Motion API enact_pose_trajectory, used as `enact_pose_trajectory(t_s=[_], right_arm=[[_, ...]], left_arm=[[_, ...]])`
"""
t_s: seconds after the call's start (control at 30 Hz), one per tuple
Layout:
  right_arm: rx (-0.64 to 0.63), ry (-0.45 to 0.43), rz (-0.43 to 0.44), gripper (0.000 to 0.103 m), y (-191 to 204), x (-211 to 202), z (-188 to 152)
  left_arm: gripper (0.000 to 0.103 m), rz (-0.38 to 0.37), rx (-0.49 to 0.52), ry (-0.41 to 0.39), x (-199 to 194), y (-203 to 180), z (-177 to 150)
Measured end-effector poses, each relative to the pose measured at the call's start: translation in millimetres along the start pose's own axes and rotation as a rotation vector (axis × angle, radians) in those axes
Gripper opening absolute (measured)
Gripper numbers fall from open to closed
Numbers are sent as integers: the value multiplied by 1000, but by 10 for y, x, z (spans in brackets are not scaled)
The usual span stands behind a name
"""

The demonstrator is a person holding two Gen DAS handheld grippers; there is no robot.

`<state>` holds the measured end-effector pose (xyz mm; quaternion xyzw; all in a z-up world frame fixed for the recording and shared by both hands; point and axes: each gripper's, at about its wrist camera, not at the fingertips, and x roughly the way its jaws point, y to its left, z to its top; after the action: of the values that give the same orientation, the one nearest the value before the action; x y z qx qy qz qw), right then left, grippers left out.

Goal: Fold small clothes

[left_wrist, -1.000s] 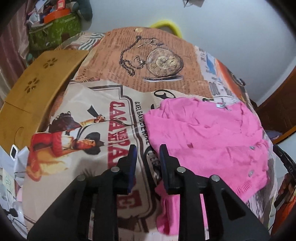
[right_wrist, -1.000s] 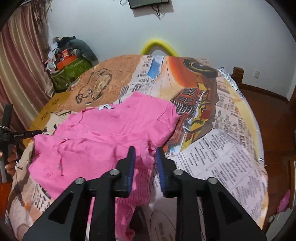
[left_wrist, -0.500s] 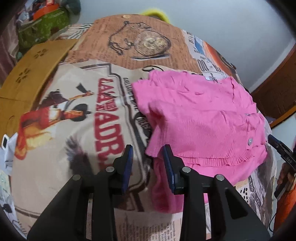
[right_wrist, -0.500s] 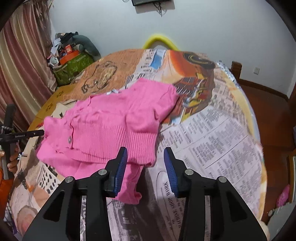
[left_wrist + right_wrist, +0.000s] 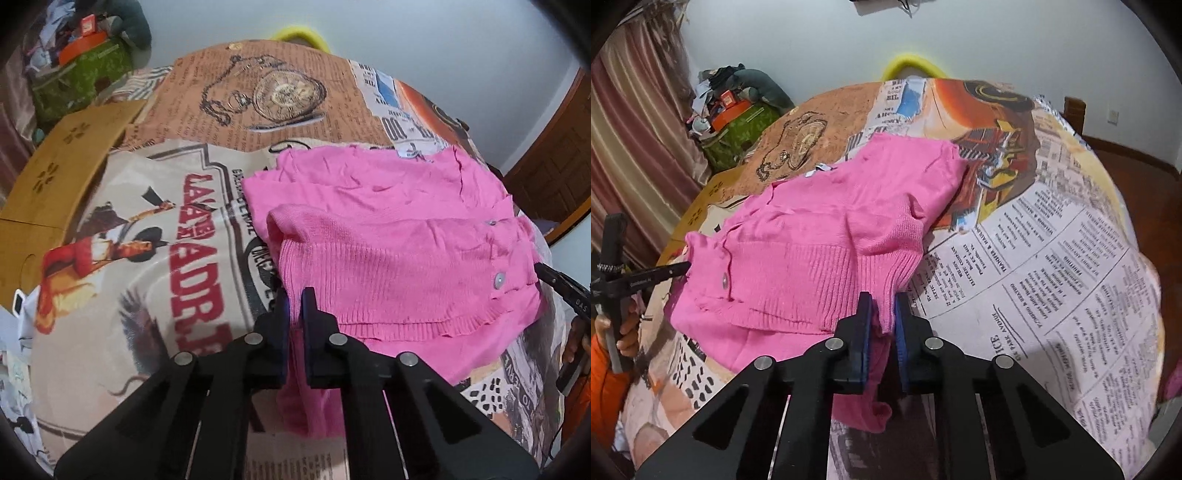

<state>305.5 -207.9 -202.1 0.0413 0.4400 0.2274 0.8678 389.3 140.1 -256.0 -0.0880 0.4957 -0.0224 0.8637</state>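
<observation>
- Soft, even room light in both views, no hard glare anywhere; the pale wall (image 5: 960, 44) reads smooth and slightly grey.
- Heavy fisheye bend: the desk (image 5: 1052, 258) bulges like a dome, and dark vignette eats all four corners.
- Pink cardigan (image 5: 388, 236) is well lit, its knit ribs crisp in the middle of the frame.
- Faint shadow sits under the cardigan's near hem on the left view.
- Black fingers (image 5: 314, 314) close to the lens look dark with little detail.
- The curtain (image 5: 631, 147) at the edge is stretched and soft.
</observation>
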Motion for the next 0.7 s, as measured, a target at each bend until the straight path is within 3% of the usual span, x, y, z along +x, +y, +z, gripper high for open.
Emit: enact_pose_trajectory(t_s=[0.13, 0.43, 0.6, 0.7], right_arm=[[-62, -35, -30, 8, 80, -196, 19], [-74, -121, -2, 8, 151, -470, 317], [-111, -171, -19, 8, 249, -472, 610], [-115, -187, -39, 8, 246, -364, 839]], left_arm=[[5, 15, 20, -40, -244, -33, 22], [5, 23, 54, -153, -675, -173, 329], [5, 43, 0, -164, -580, -118, 669], [5, 74, -63, -127, -385, -3, 877]])
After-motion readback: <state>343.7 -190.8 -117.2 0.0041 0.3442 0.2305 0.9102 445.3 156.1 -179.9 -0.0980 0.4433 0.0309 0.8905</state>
